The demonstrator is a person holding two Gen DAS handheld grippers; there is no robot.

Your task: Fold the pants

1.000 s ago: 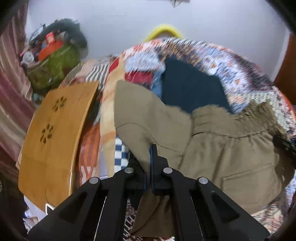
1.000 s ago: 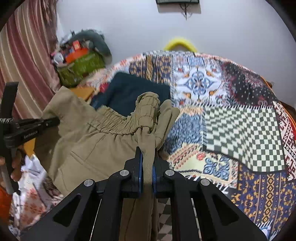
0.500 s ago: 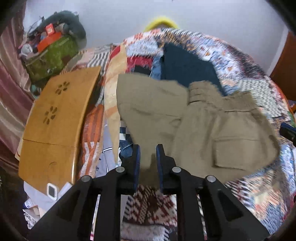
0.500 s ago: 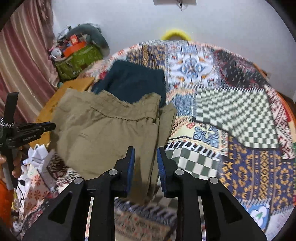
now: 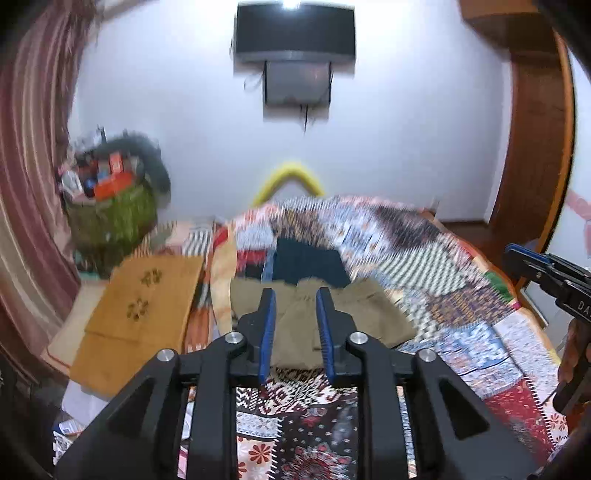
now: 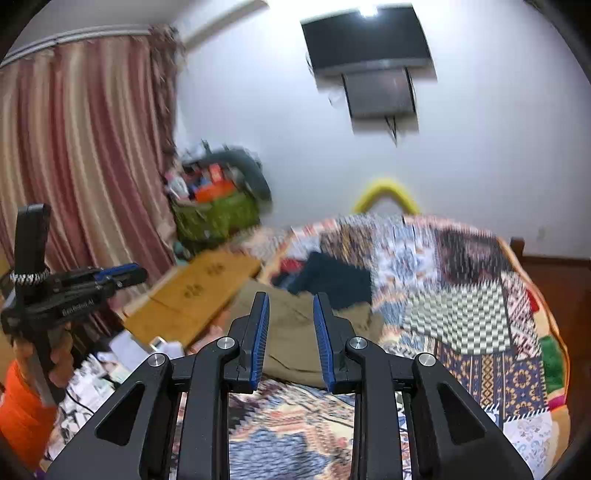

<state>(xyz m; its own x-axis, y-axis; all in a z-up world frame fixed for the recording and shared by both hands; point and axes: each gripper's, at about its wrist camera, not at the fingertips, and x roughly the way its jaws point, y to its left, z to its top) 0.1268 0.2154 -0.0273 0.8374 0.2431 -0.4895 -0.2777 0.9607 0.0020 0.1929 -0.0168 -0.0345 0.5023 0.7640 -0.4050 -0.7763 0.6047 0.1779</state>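
The khaki pants (image 5: 295,325) lie folded on the patchwork quilt (image 5: 461,332), in front of a dark blue garment (image 5: 306,264). My left gripper (image 5: 294,299) is open and empty, held above and back from the pants. My right gripper (image 6: 288,302) is open and empty too, also raised back from the pants (image 6: 288,332). The right gripper also shows at the right edge of the left wrist view (image 5: 517,260), and the left gripper at the left of the right wrist view (image 6: 136,273).
A wooden board (image 5: 140,317) lies left of the bed. A green basket (image 5: 110,218) full of things stands by the striped curtain (image 6: 74,166). A TV (image 5: 295,33) hangs on the white wall. Papers and clutter (image 6: 103,369) lie on the floor at left.
Both grippers let go of the pants, opened wide, and pulled up and back. The pants dropped flat onto the quilt in a folded pile.
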